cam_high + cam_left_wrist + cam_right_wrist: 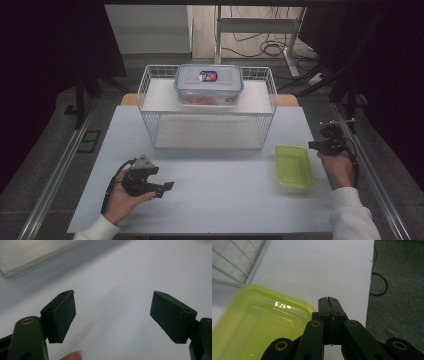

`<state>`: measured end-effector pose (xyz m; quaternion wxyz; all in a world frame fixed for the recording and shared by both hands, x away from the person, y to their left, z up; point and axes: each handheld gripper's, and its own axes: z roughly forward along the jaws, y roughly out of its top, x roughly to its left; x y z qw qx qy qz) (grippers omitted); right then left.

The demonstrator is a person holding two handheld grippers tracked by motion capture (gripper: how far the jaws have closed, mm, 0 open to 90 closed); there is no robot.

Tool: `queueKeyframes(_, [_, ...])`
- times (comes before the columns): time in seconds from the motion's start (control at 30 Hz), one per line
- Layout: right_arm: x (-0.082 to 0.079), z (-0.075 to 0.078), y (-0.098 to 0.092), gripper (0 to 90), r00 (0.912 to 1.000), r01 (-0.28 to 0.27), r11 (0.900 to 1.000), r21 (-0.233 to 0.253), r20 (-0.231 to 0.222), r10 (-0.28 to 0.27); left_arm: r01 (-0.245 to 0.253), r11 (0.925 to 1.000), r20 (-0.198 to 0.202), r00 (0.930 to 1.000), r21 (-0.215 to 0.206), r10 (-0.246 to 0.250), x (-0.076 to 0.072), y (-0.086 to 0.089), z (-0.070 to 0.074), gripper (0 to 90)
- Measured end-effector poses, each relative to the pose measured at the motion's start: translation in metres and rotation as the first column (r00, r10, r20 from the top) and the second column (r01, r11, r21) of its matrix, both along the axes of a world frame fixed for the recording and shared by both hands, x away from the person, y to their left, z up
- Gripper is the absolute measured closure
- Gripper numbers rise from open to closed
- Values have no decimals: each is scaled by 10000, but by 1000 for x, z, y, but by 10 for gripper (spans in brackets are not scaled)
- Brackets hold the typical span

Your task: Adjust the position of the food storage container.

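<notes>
Green and translucent, the container lies on the tabletop at right, just beside the right gripper, jaws clenched empty; the left gripper waits spread wide, likely ready to assist.

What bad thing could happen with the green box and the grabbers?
The right gripper is shut and sits beside the green box, not around it. Pushed forward like that, it might shove the box instead of gripping it. The box also lies near the table's right edge, so a sideways nudge could slide it off. The left gripper is open but far from the box, so it probably couldn't steady it.
</notes>
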<state>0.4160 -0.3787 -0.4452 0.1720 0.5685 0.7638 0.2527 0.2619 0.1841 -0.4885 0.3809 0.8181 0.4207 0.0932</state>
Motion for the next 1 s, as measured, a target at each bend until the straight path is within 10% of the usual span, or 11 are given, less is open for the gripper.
queueKeyframes(1.0, [-25,-22,35,895,9748,-2210,9743,-441,-407,2193,56,10000,-106,9999,71,-55,0,-4,-4,201])
